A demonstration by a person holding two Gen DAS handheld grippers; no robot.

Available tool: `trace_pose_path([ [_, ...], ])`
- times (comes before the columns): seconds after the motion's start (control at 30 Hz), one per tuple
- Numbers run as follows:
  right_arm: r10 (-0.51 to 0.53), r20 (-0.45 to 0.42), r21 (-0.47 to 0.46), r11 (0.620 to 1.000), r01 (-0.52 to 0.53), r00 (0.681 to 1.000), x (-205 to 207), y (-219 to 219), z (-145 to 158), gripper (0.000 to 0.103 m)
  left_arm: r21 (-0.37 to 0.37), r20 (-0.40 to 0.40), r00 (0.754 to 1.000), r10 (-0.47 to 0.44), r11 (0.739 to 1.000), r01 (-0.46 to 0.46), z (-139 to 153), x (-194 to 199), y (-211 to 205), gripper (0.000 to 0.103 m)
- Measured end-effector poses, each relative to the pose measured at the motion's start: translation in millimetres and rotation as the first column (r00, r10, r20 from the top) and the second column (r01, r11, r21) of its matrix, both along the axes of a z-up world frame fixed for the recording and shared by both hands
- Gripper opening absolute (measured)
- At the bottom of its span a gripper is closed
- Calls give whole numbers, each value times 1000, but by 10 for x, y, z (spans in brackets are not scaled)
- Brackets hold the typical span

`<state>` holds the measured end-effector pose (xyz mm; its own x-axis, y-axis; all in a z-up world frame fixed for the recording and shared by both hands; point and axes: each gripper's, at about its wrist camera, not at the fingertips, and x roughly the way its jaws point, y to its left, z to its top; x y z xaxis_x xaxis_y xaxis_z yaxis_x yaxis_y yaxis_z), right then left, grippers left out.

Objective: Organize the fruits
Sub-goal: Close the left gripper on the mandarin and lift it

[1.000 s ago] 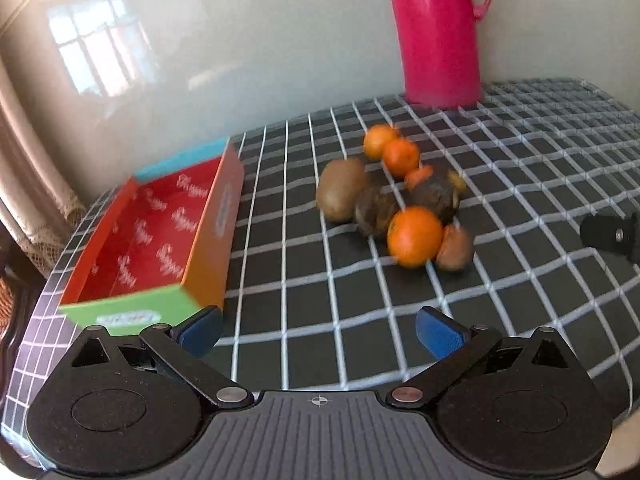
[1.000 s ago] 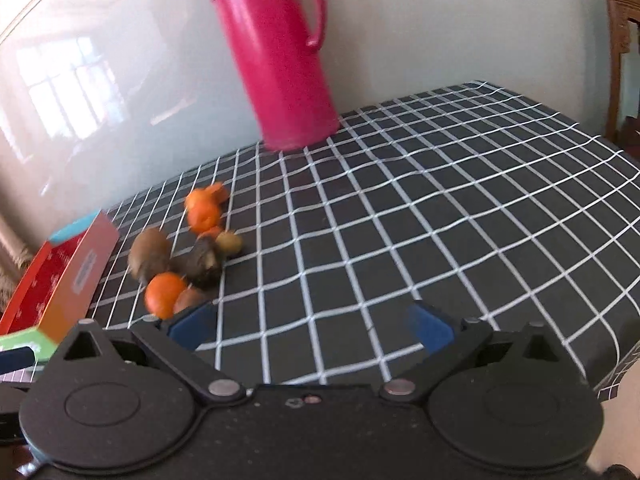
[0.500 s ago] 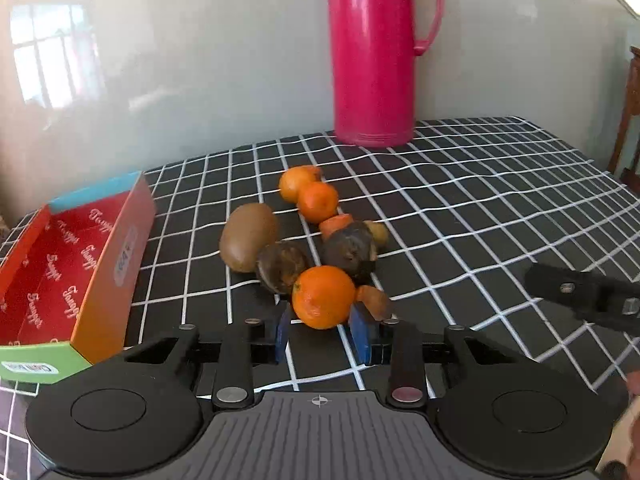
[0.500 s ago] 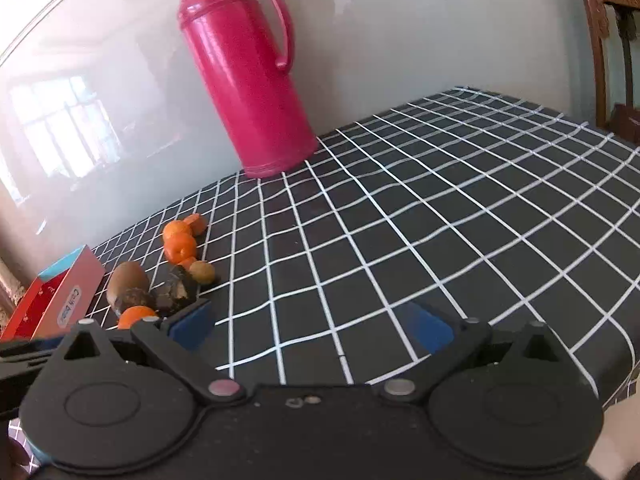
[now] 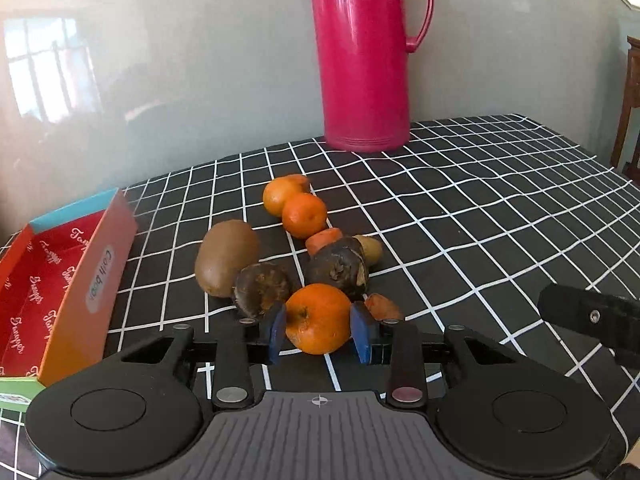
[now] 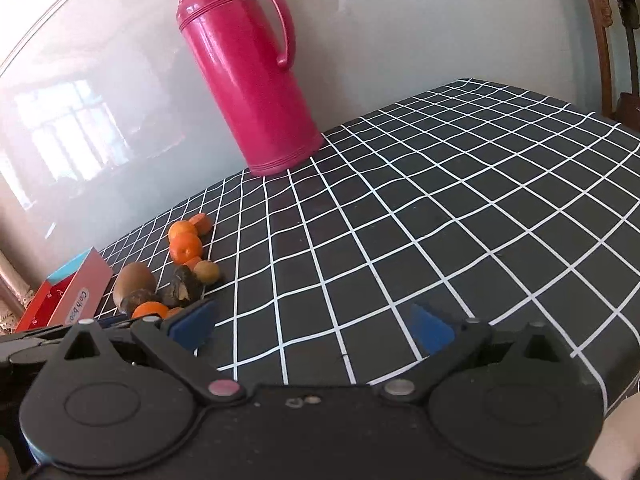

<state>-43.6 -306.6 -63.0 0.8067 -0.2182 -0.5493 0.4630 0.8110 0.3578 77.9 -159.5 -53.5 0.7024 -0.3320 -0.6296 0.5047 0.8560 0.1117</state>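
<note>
Left gripper [image 5: 318,334]: jaws closed on the nearest orange [image 5: 318,319], blue pads pressing its two sides; they have just been closing, now with the fruit between them. Orange sits at the near end of the fruit cluster, low over the checked worktop [image 5: 500,220].

Right gripper [image 6: 312,322]: jaws spread wide, nothing between them, only bare checked cloth beneath.

Cluster behind the held orange: kiwi [image 5: 227,257], two dark wrinkled fruits [image 5: 262,289] and [image 5: 339,266], a small yellowish fruit [image 5: 370,247], two more oranges [image 5: 304,215] and [image 5: 280,195] farther back. Small orange-brown piece [image 5: 382,306] just right of the held orange.

Open red box [image 5: 60,292] at the worktop's left edge, near the kiwi but apart from it; interior shows only its printed lining.

Pink thermos jug [image 5: 364,56] upright at the far edge, against the wall, well apart from the fruit.
</note>
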Motion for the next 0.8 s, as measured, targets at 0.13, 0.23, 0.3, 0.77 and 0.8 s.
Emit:
trace_pose_path([
  [0.13, 0, -7, 9, 1000, 0, 1000, -2, -14, -15, 103, 11, -5, 1000, 20, 1000, -20, -54, 29, -31, 40],
  [0.23, 2, -7, 11, 1000, -2, 1000, -2, -8, -18, 103, -42, -131, 991, 36, 998, -42, -160, 153, 31, 41],
  [0.3, 3, -4, 5, 1000, -3, 1000, 0, -3, -15, 103, -45, -114, 993, 38, 998, -43, -182, 146, 33, 41],
  [0.77, 18, -14, -3, 1000, -18, 1000, 8, 30, -29, 103, 13, -10, 999, 33, 999, -33, -163, 49, -104, 41],
  [0.8, 18, -17, -2, 1000, -18, 1000, 12, 29, -33, 103, 11, -5, 1000, 31, 999, -31, -163, 46, -104, 41],
])
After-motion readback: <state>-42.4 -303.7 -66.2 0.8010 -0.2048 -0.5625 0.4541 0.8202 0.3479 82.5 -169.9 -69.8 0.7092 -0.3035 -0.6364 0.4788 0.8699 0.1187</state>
